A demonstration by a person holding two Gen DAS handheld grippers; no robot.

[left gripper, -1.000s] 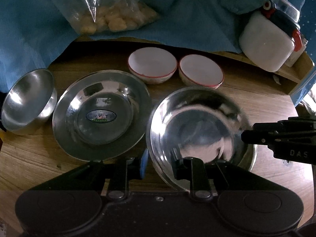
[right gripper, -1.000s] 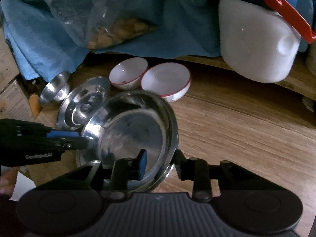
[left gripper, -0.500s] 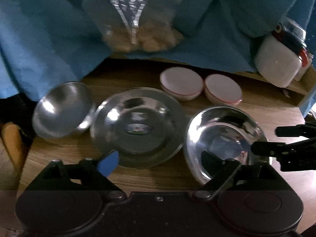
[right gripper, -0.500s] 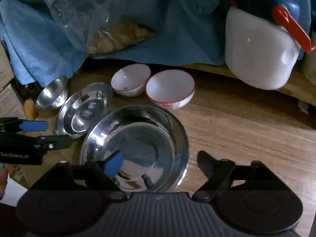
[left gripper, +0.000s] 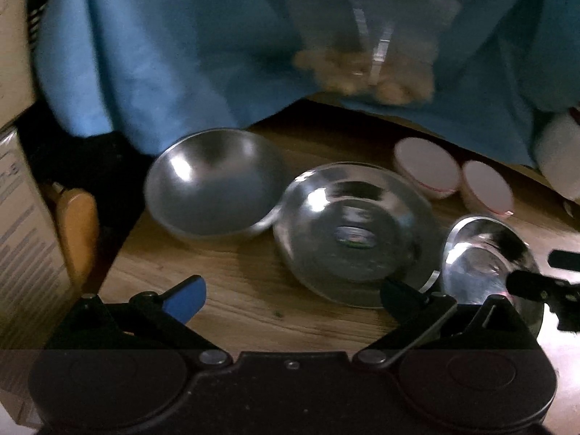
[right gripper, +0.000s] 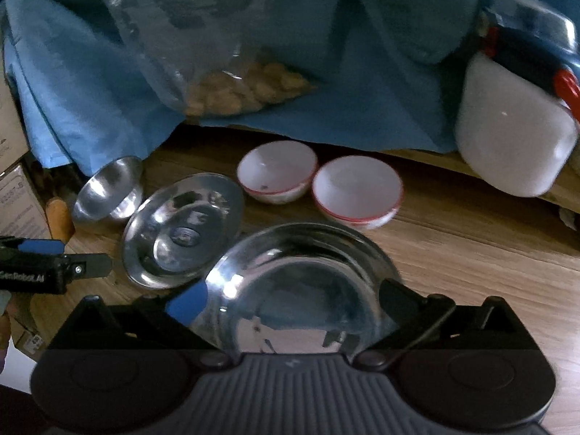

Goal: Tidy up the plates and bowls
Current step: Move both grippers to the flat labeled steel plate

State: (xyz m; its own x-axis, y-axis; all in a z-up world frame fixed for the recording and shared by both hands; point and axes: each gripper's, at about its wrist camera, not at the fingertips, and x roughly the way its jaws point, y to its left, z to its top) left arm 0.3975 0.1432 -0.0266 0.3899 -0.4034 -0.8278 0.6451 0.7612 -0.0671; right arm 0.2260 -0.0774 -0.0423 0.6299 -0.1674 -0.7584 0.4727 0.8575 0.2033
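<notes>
A large steel bowl (right gripper: 301,275) rests on the wooden table, and it also shows at the right edge of the left wrist view (left gripper: 485,257). My right gripper (right gripper: 291,297) hovers over its near rim, jaws opening wide, and the pads do not touch the bowl between them. My left gripper (left gripper: 291,293) is also opening, with only bare table between its fingers. Left of the large bowl lie a steel plate (left gripper: 357,232) and a small steel bowl (left gripper: 214,185). Two white bowls with red rims (right gripper: 277,170) (right gripper: 357,188) stand behind.
A blue cloth (right gripper: 362,101) drapes over the table's back, with a clear bag of nuts (right gripper: 235,87) on it. A white jar with a red clasp (right gripper: 514,137) stands at the back right. Cardboard boxes (left gripper: 21,246) sit past the table's left edge.
Both grippers have let go of the large steel bowl's rim and spread wide. The left gripper has swung left, toward the plate and small bowl. The right gripper has pulled back a little.
</notes>
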